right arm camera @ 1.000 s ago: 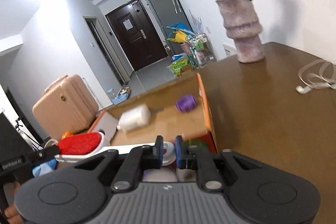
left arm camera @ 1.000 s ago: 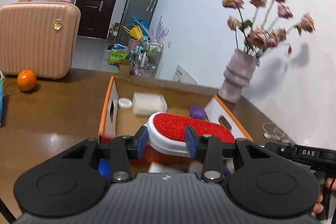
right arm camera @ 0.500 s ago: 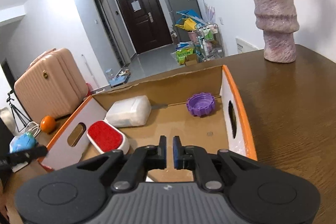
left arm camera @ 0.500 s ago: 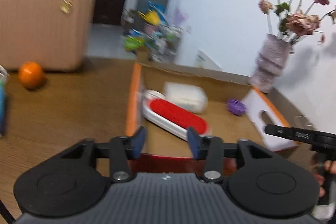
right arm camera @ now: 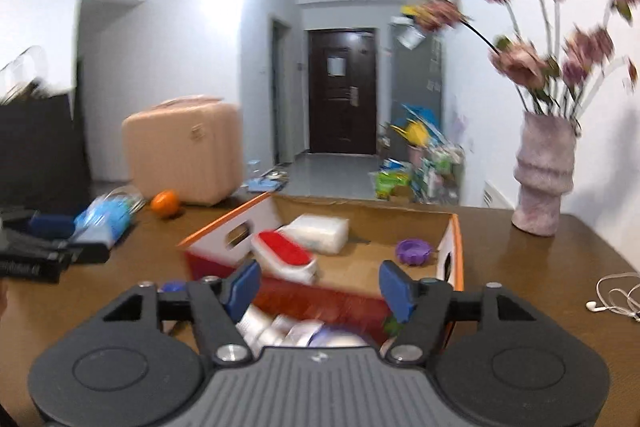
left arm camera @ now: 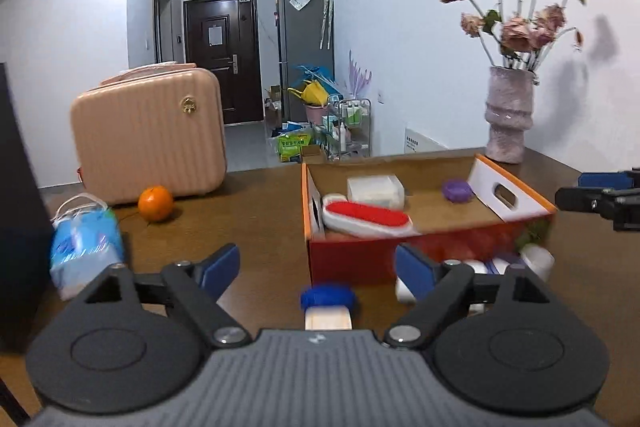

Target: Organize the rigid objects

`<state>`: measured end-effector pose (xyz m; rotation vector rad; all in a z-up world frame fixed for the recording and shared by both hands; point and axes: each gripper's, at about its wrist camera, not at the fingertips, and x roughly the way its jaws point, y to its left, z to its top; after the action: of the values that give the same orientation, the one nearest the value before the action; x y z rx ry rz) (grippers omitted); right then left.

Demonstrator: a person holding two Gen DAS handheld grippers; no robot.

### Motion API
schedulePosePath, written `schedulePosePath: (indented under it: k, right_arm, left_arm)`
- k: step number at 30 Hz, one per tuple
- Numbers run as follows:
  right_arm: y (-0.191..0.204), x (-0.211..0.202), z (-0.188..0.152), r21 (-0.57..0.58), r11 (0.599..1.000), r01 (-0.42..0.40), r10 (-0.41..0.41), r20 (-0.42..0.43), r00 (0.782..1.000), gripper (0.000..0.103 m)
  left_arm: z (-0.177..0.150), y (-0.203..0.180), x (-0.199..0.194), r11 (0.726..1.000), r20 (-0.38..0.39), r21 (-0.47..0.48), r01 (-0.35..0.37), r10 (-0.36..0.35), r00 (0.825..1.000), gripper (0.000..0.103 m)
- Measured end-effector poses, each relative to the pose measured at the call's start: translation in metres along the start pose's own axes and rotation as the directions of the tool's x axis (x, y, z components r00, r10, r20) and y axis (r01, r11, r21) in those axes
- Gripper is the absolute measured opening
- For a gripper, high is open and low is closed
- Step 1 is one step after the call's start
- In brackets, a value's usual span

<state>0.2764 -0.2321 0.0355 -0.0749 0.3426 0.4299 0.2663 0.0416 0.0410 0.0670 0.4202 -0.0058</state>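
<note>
the left gripper (left arm camera: 316,267) is standing wide open with nothing between its blue pads; its jaws have just been opening. it is hanging low over the brown table (left arm camera: 248,223), in front of the cardboard box (left arm camera: 360,259). a small bottle with a blue cap (left arm camera: 327,301) is lying on the table just ahead of it, between the spread fingers in the picture but not touched by them.

the right gripper (right arm camera: 320,287) is also standing open and holding nothing, its jaws having just been opening too. it is pointing over the near wall of the box (right arm camera: 448,251), with blurred white containers (right arm camera: 280,331) lying just under its fingers.

inside the box, the red and white brush (left arm camera: 366,217) is lying flat on the floor near the left wall, just beside a white rectangular case (left arm camera: 375,190). a purple lid (left arm camera: 456,190) is sitting further right, near the flap with the handle slot. from the right wrist view the brush (right arm camera: 286,253), the case (right arm camera: 320,233) and the lid (right arm camera: 414,251) are showing in the same layout.

outside the box, an orange (left arm camera: 156,203) is resting in front of a pink suitcase (left arm camera: 150,143), a blue tissue pack (left arm camera: 86,247) is lying at the left, and a vase of dried flowers (left arm camera: 509,119) is standing behind the box. white earphones (right arm camera: 616,295) are lying at the right edge of the table.
</note>
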Motion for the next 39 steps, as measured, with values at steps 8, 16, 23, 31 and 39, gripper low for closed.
schedulePosePath:
  k: [8, 16, 23, 31, 39]
  right_arm:
    - [0.05, -0.088, -0.076, 0.018, 0.999, -0.036, 0.036, -0.027, 0.999, 0.068]
    - [0.066, -0.139, -0.106, 0.004, 0.999, 0.035, -0.035, 0.005, 0.999, 0.068]
    - [0.076, -0.174, -0.102, -0.006, 0.998, 0.056, -0.056, 0.066, 0.996, 0.069]
    - [0.062, -0.152, -0.105, 0.023, 0.996, 0.082, -0.083, 0.021, 0.996, 0.068]
    - [0.023, -0.118, -0.102, 0.084, 0.989, 0.123, -0.119, -0.05, 0.992, 0.067]
  left_arm:
    - [-0.085, -0.004, -0.093, 0.99, -0.1, -0.139, -0.04, 0.026, 0.995, 0.087]
    - [-0.119, -0.019, -0.157, 0.991, -0.06, -0.12, -0.068, 0.061, 0.996, 0.087]
    - [-0.116, -0.036, -0.19, 0.994, 0.015, -0.095, -0.057, 0.059, 0.998, 0.087]
    - [-0.11, -0.048, -0.163, 0.988, -0.049, -0.154, -0.003, -0.005, 0.999, 0.086]
    - [-0.098, -0.062, -0.061, 0.94, -0.17, -0.331, 0.087, -0.15, 0.974, 0.087]
